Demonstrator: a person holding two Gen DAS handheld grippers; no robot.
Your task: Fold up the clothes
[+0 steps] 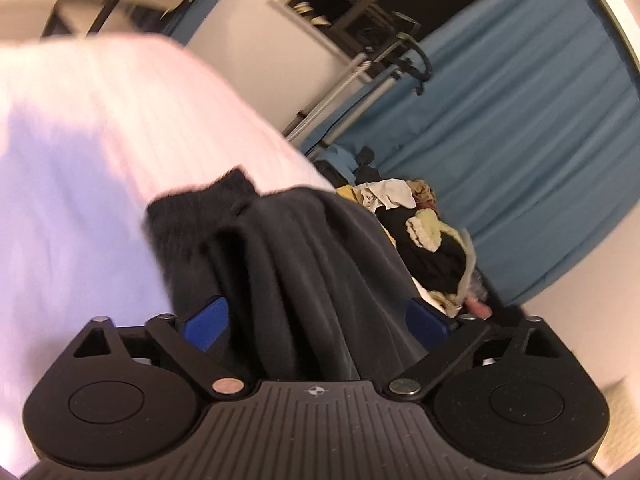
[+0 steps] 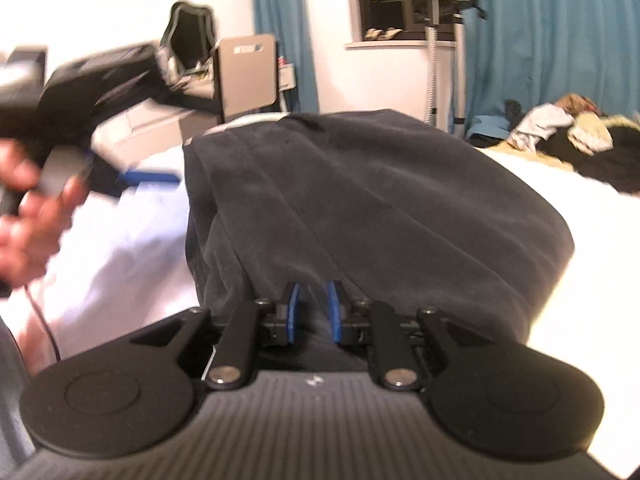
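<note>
A dark grey garment [image 2: 360, 200] lies bunched on the white bed [image 2: 560, 208]. My right gripper [image 2: 314, 312] is shut on a fold of its near edge, the blue pads [image 2: 334, 312] pinching the cloth. In the left wrist view the same garment [image 1: 304, 272] drapes between the wide-apart blue pads [image 1: 208, 320] of my left gripper [image 1: 316, 320], which is open. The left gripper also shows blurred at the left of the right wrist view [image 2: 132, 178], held in a hand just left of the garment.
A pile of mixed clothes [image 2: 568, 136] sits at the bed's far right, also in the left wrist view [image 1: 424, 224]. Blue curtains [image 2: 560, 40], a window [image 2: 400, 0], a metal stand [image 2: 432, 52] and a chair [image 2: 248, 76] stand behind the bed.
</note>
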